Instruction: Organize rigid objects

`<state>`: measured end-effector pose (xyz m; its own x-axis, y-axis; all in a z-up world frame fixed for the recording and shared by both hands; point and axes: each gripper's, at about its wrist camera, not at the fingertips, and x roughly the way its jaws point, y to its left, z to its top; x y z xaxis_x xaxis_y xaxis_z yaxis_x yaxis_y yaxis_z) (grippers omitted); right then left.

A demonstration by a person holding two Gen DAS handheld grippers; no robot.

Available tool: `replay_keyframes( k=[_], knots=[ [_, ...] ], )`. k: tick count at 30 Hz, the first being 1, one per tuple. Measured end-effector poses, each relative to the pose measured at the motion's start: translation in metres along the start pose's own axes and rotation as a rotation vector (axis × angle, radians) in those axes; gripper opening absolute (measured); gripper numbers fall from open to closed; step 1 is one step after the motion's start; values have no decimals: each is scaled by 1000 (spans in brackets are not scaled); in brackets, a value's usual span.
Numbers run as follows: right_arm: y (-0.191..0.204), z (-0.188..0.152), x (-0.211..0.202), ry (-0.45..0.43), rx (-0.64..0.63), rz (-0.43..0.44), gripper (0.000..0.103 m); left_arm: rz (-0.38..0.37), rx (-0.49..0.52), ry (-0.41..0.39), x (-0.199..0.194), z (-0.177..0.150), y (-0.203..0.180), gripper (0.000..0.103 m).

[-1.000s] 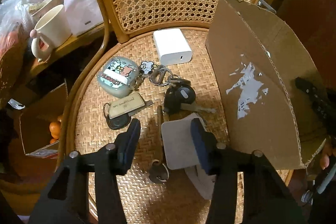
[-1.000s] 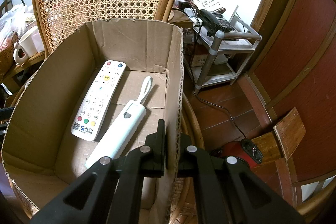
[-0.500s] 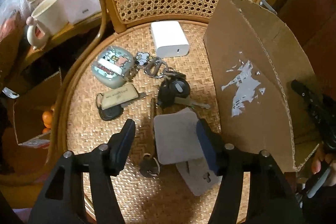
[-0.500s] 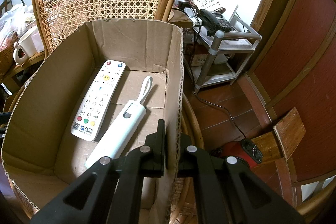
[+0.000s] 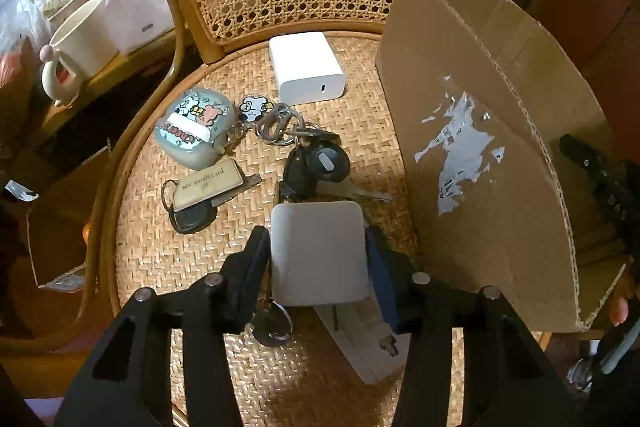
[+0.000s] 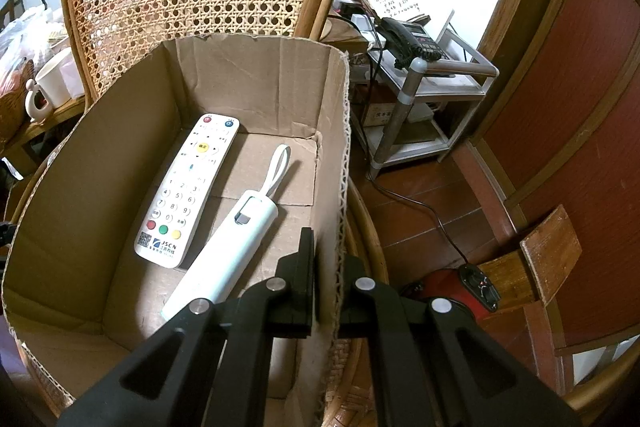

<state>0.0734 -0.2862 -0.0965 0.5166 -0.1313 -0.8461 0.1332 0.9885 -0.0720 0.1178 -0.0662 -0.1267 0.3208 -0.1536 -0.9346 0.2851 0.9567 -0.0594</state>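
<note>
Hiding the key [image 5: 272, 323] below: grey pad [image 5: 318, 253] in left gripper [image 5: 318, 267].

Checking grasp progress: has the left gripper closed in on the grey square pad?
Yes. The left gripper closed inward; jaws now clamp the grey pad below the black key fob.

Flat grey rounded-square plastic case [image 5: 318, 253]: held level above woven rattan seat. Open brown corrugated cardboard box [image 6: 96, 163]: upright; white button remote control [image 6: 188, 189] and white stick-shaped device with loop [image 6: 228, 251] flat inside, side by side.

I'm seeing a pale grey square pad [image 5: 318, 253], black keys [image 5: 316, 165], and a brown cardboard box [image 6: 256, 75] holding a white remote [image 6: 188, 187].
</note>
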Motion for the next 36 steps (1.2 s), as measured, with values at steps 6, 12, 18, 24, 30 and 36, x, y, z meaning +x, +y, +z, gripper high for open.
replay_keyframes(
  k=[6,12,18,24,30,36],
  knots=[
    [0,-1,0,0,-3,0,6,54,24,3,4,0,-3,46],
    [-1,-1,-1,2,3,-1,6,24,16,-25,-6,-1,4,46],
    [-1,0,-1,2,3,-1,6,16,-5,-68,-22,-1,11,46],
    [-1,0,-1,2,4,-1,6,-43,-52,-92,-36,0,20,46],
    [-1,0,-1,2,3,-1,6,-13,-57,-124,-46,-2,21,46],
    [-1,0,-1,2,4,-1,6,10,-53,-177,-59,-2,20,46]
  ],
)
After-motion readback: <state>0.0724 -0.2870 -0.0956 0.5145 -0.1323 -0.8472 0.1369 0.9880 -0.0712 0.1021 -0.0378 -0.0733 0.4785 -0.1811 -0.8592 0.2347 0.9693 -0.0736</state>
